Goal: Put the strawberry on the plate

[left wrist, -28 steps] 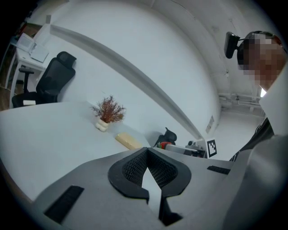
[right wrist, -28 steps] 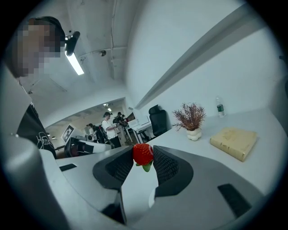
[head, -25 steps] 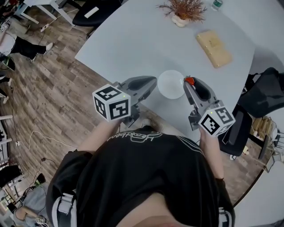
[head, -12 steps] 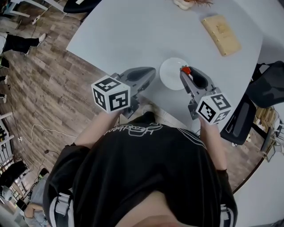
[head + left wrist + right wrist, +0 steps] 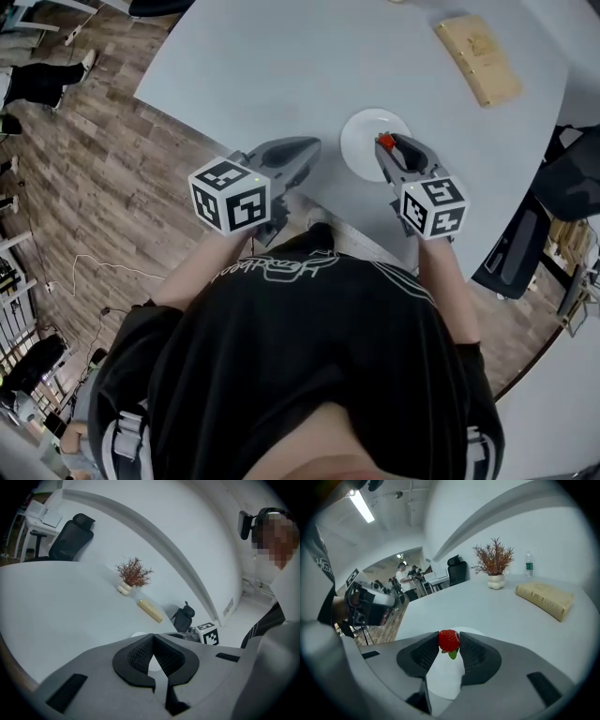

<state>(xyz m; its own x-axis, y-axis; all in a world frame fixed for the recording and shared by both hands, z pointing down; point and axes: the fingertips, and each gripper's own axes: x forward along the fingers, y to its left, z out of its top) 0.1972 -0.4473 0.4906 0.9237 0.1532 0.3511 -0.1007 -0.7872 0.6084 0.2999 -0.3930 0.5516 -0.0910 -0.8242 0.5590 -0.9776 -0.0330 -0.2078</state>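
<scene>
A red strawberry [image 5: 384,142] [image 5: 449,641] sits pinched between the pad tips of my right gripper [image 5: 385,144] [image 5: 449,641], which is shut on it. It hangs over the near right edge of the round white plate [image 5: 366,127] [image 5: 443,674] on the pale grey table [image 5: 281,66]. My left gripper [image 5: 314,146] [image 5: 153,636] is at the table's near edge, left of the plate. Its pad tips touch and hold nothing. A sliver of the plate [image 5: 138,633] shows just past them.
A tan book-like block [image 5: 480,56] [image 5: 546,599] lies farther back on the table. A potted dried plant [image 5: 493,562] [image 5: 132,573] and a water bottle [image 5: 528,564] stand at the far side. A black office chair [image 5: 511,258] is right of the table. Wooden floor lies to the left.
Both grippers have sunk toward the table. The right one has carried the strawberry from beside the plate's right rim to over its near right edge. Its grip is unchanged.
</scene>
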